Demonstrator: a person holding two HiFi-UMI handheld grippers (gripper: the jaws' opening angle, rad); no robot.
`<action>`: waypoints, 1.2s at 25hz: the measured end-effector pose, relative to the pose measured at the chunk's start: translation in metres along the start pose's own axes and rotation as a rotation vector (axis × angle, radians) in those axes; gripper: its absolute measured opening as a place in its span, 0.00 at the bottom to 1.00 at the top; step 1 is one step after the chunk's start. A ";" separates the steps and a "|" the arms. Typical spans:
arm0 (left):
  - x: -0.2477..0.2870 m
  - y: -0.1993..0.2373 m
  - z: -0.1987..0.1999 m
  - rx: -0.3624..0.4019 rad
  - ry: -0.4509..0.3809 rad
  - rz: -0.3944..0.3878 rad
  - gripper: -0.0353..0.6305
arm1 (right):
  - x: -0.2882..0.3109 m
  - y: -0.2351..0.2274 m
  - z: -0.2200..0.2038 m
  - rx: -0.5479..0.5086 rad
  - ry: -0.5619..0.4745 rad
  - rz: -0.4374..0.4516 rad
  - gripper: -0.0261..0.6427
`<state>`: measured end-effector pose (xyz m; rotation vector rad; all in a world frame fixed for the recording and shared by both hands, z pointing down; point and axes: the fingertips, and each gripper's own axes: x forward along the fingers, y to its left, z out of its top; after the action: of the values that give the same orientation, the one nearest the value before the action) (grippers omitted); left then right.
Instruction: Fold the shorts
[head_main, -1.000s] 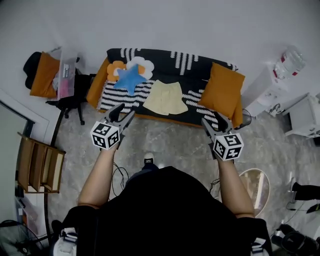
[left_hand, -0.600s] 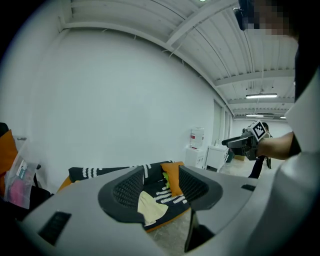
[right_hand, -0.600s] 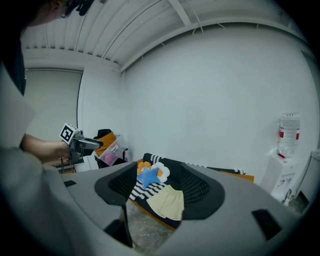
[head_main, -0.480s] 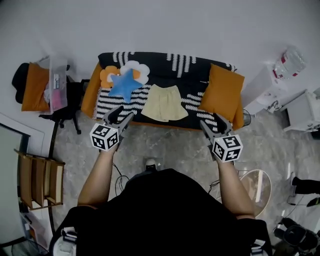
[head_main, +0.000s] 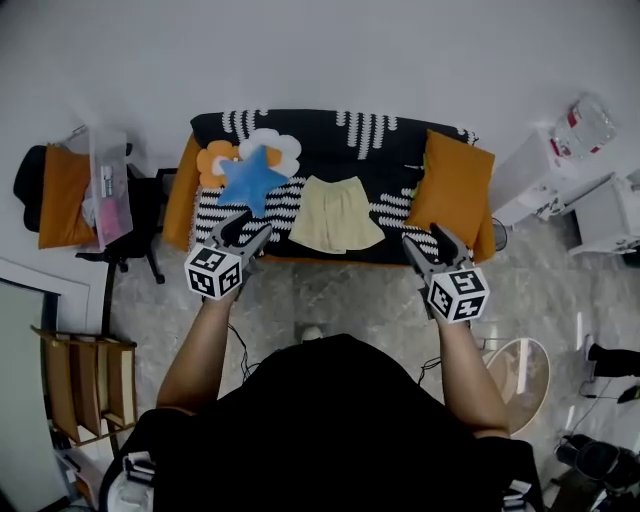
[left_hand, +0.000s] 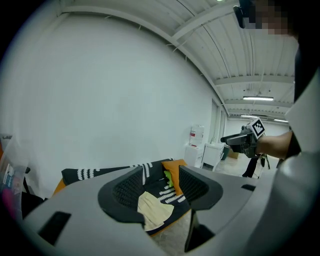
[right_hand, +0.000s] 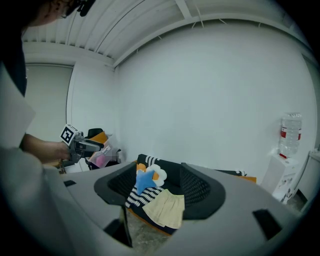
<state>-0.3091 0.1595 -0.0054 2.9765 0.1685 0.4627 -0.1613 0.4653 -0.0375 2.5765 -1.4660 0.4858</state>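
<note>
Pale yellow shorts (head_main: 337, 213) lie flat on the seat of a black sofa with white patterns (head_main: 330, 130). Both grippers are held out in front of the person, short of the sofa's front edge. My left gripper (head_main: 243, 226) is open and empty, below the blue star pillow and left of the shorts. My right gripper (head_main: 425, 241) is open and empty, right of the shorts. In the left gripper view the shorts (left_hand: 154, 211) show far off between the spread jaws; the right gripper view frames the shorts (right_hand: 167, 210) the same way.
A blue star pillow (head_main: 252, 178) and a flower pillow (head_main: 272, 147) lie left of the shorts, an orange cushion (head_main: 451, 190) to their right. White cabinets with a water bottle (head_main: 580, 122) stand right of the sofa, a cluttered chair (head_main: 105, 195) stands to its left, and a wooden rack (head_main: 85, 385) is at the lower left.
The person has stepped toward the sofa with both grippers held out; the sofa and shorts now sit nearer the gripper tips. Both grippers stay open and empty.
</note>
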 end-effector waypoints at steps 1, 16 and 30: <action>0.002 0.006 0.001 0.001 0.000 -0.005 0.42 | 0.004 0.002 0.002 -0.001 -0.001 -0.005 0.46; 0.016 0.057 -0.005 -0.021 0.013 -0.054 0.42 | 0.039 0.017 0.004 -0.005 0.027 -0.052 0.47; 0.056 0.060 -0.008 -0.034 0.052 -0.049 0.43 | 0.070 -0.030 -0.003 0.018 0.042 -0.048 0.47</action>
<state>-0.2526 0.1082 0.0267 2.9215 0.2351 0.5323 -0.1029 0.4248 -0.0096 2.5921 -1.3886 0.5464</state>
